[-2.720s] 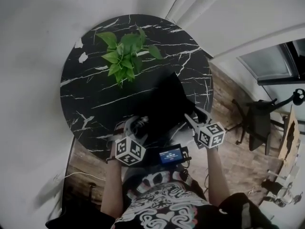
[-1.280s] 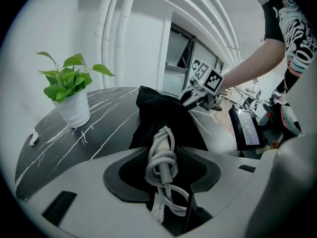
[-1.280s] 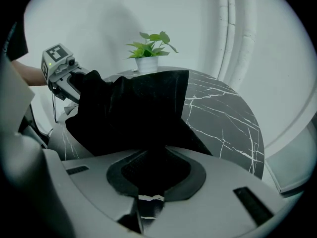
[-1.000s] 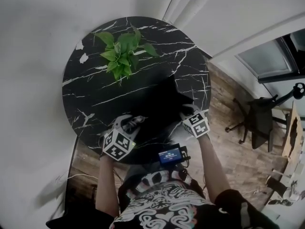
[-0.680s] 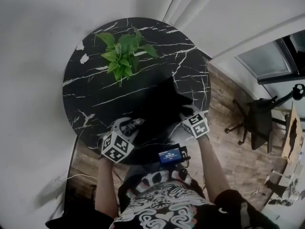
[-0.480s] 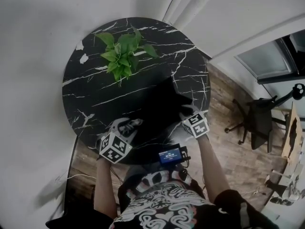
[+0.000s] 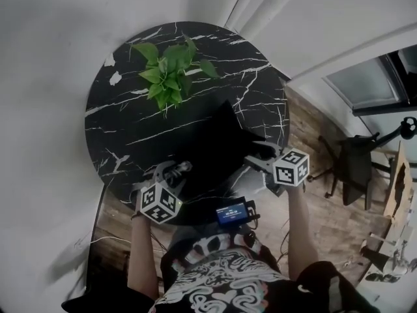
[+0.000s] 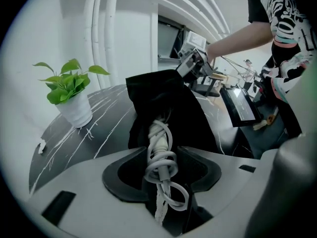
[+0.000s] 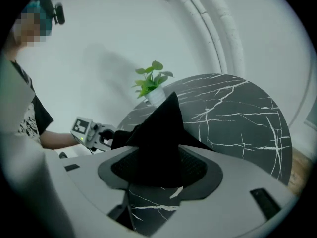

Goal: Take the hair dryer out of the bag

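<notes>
A black cloth bag (image 7: 218, 142) lies on the round black marble table (image 7: 130, 129), with one corner standing up in a peak. From its mouth comes the hair dryer's end, wound with white cord (image 8: 159, 138). My left gripper (image 8: 161, 170) is shut on that cord bundle at the table's near edge (image 7: 177, 169). My right gripper (image 7: 253, 156) hovers at the bag's right side. Its jaws have just been opening and now stand wide. Black bag cloth (image 9: 161, 133) lies in the gap between the jaws of the right gripper (image 9: 166, 170), unpinched.
A potted green plant (image 7: 168, 70) stands at the table's far side, beyond the bag. A small lit screen (image 7: 233, 212) hangs at the person's chest. An office chair (image 7: 348, 165) stands on the wooden floor to the right.
The right gripper has lifted and drawn right, away from the bag's edge, and its jaws have spread. The left gripper has stayed put with the cord bundle.
</notes>
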Demonstrator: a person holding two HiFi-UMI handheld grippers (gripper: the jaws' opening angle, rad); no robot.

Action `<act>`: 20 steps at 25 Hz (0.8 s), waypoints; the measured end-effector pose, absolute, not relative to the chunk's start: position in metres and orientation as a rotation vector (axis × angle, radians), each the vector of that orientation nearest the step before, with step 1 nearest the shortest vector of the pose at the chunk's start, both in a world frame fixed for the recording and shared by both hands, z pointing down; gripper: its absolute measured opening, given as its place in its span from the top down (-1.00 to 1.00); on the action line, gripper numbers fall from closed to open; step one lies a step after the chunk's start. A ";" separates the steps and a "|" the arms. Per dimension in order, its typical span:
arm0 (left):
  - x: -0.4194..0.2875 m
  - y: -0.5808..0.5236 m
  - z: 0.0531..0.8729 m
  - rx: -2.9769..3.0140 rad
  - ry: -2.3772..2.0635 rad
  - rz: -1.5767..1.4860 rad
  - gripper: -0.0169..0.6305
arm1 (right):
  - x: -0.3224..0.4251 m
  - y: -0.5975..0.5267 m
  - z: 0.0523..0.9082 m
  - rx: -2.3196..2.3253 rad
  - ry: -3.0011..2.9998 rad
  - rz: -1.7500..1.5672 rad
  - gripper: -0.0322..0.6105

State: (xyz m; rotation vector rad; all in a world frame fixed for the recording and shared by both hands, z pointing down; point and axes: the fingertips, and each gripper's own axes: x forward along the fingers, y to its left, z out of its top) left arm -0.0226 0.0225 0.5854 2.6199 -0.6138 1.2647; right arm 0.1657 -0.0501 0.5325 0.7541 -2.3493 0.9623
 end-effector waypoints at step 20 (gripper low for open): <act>-0.002 0.002 0.563 2.722 -0.643 1.207 0.37 | 0.155 -0.125 0.478 0.870 -2.520 0.901 0.24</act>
